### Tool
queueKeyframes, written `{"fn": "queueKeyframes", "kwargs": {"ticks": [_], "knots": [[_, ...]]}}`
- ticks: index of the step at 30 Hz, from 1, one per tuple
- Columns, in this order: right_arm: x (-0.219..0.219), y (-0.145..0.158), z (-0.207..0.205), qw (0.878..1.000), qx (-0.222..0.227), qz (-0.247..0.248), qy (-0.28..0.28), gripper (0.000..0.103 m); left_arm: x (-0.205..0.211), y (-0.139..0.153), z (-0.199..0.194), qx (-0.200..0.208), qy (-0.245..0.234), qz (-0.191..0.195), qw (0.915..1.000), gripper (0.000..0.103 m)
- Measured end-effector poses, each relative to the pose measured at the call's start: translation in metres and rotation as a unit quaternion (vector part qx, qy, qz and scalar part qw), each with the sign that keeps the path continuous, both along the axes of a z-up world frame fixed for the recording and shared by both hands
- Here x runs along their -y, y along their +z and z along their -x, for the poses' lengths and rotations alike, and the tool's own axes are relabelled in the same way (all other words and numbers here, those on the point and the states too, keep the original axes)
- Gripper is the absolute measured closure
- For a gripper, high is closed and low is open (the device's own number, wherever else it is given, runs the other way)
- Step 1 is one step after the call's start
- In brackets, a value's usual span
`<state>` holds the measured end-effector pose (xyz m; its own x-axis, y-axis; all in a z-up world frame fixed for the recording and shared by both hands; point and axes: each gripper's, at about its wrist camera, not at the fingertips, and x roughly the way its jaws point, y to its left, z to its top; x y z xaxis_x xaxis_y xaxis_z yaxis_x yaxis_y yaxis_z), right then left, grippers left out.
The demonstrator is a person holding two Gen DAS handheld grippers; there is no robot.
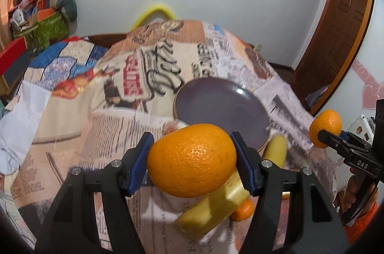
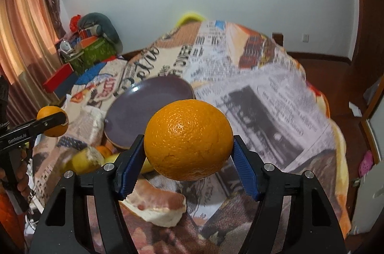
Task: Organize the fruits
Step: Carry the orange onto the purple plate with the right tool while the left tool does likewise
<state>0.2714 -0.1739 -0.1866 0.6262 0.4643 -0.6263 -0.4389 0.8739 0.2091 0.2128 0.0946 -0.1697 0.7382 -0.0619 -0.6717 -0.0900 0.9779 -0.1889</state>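
Orange rind is slick and round, so either orange (image 1: 192,159) (image 2: 188,140), pinched by the left gripper (image 1: 192,162) and right gripper (image 2: 188,158) at 6 o'clock from the plate (image 1: 220,107), could squirt free and roll off.

Your counter (image 2: 276,95) all wrapped in newspaper sheets, purple plate (image 2: 148,107) sitting on it, bananas (image 1: 216,208) and a small orange (image 1: 244,209) just beside the plate, pomelo chunk (image 2: 158,206) lying near your edge
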Motion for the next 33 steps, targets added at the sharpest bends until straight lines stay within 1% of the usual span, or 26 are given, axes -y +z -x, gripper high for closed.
{"fn": "queueKeyframes", "kwargs": {"ticks": [8, 12, 15, 20, 23, 28, 31, 33], "knots": [[-0.007, 0.029, -0.005, 0.999, 0.044, -0.009, 0.004, 0.036, 0.012, 0.036, -0.016, 0.045, -0.016, -0.02, 0.9986, 0.038], [-0.015, 0.041, -0.008, 0.998, 0.068, -0.01, 0.009, 0.036, 0.016, 0.047, -0.03, 0.059, -0.019, -0.033, 0.9975, 0.038], [-0.02, 0.045, -0.015, 0.997, 0.079, -0.012, 0.013, 0.036, 0.017, 0.051, -0.042, 0.064, -0.02, -0.036, 0.9971, 0.038], [-0.032, 0.045, -0.032, 0.996, 0.083, -0.018, 0.02, 0.036, 0.016, 0.051, -0.064, 0.065, -0.019, -0.037, 0.997, 0.038], [-0.041, 0.042, -0.044, 0.996, 0.083, -0.015, 0.024, 0.036, 0.013, 0.046, -0.078, 0.058, -0.019, -0.032, 0.9976, 0.038], [-0.055, 0.033, -0.068, 0.997, 0.07, -0.007, 0.032, 0.036, 0.01, 0.033, -0.103, 0.041, -0.018, -0.022, 0.9988, 0.038], [-0.062, 0.025, -0.079, 0.997, 0.059, -0.002, 0.039, 0.036, 0.009, 0.023, -0.116, 0.028, -0.018, -0.025, 0.9991, 0.038], [-0.067, 0.018, -0.085, 0.998, 0.054, 0.007, 0.043, 0.036, 0.01, 0.015, -0.125, 0.018, -0.019, -0.035, 0.999, 0.038]]}}
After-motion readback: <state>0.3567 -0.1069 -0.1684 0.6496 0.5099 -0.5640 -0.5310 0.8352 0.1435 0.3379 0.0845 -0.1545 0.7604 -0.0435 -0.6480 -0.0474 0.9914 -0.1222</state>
